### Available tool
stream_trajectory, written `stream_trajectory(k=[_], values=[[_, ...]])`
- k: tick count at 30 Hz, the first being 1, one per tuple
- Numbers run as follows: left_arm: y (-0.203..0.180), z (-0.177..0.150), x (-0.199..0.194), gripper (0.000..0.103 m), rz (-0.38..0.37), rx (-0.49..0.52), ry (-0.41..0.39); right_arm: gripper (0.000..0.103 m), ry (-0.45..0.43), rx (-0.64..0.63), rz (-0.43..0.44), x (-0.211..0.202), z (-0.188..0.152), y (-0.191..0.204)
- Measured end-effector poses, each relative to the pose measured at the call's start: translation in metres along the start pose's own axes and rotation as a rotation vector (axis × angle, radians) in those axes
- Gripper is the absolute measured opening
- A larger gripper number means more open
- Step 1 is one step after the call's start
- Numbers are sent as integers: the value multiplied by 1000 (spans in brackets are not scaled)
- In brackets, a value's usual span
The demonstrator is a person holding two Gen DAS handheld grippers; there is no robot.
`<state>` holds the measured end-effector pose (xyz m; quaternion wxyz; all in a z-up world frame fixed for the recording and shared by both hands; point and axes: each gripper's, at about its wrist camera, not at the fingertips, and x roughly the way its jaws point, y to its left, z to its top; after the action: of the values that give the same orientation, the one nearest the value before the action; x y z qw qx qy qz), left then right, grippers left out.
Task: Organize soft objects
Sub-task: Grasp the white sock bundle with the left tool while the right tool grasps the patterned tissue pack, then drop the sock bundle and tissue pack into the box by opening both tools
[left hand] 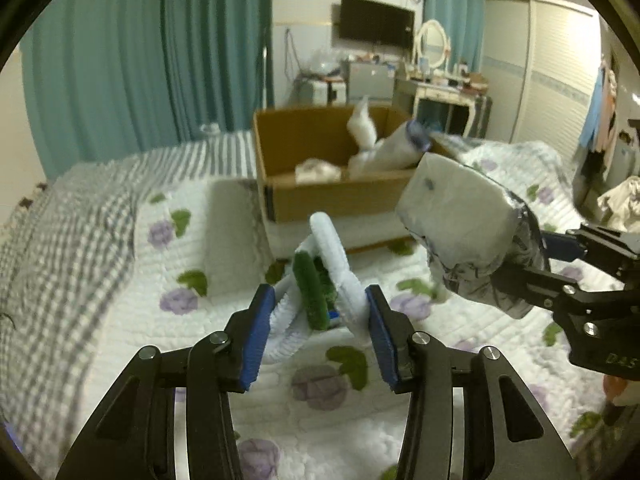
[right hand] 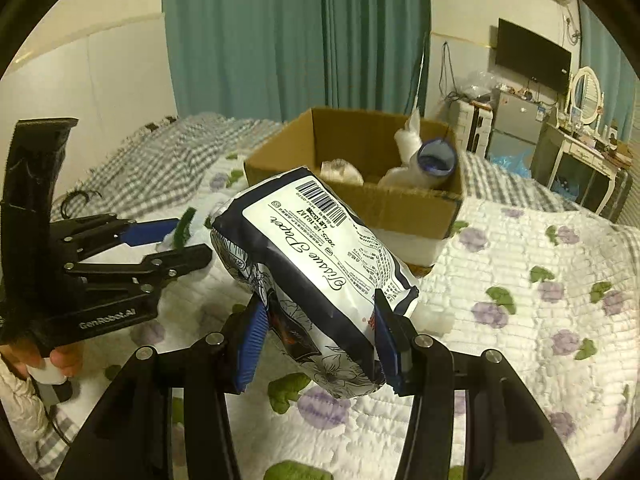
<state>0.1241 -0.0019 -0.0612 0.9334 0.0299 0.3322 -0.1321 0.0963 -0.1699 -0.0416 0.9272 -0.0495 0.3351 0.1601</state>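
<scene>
My left gripper [left hand: 318,332] is shut on a white and green chenille toy [left hand: 324,280] and holds it above the quilt. It also shows in the right wrist view [right hand: 176,240] at the left. My right gripper [right hand: 318,344] is shut on a tissue paper pack [right hand: 316,264], white with dark floral print, held above the bed. The pack [left hand: 460,224] and right gripper [left hand: 532,264] show at the right of the left wrist view. An open cardboard box [left hand: 332,196] stands on the bed behind, with another tissue pack [right hand: 424,164] and white soft items inside.
The bed has a white quilt with purple flowers [right hand: 520,300] and a grey checked blanket [left hand: 60,240] on the left. Teal curtains [left hand: 140,60] hang behind. A dressing table [left hand: 444,92], TV and wardrobe stand at the far right.
</scene>
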Motion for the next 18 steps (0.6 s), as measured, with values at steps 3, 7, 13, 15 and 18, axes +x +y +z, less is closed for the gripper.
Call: stream_trajectory(k=[3,7,13,15,18], values=[[-6,16,-22,46,4,17,-44,48,-36,-1,-13,-21,11,-4],[-16,41,-48,46,26,58,-116,48,-99,-33,-51,-51,39,-10],[-25,86,-50,47,19,90,-175,49,-167,-70,-90,-63,87,-24],[-25,101,-37,47,40,99,-175,49,-173,-68,-82,-54,106,-34],[-19,119,-8,50,41,82,-162,49,-172,-52,-61,-30,128,-50]])
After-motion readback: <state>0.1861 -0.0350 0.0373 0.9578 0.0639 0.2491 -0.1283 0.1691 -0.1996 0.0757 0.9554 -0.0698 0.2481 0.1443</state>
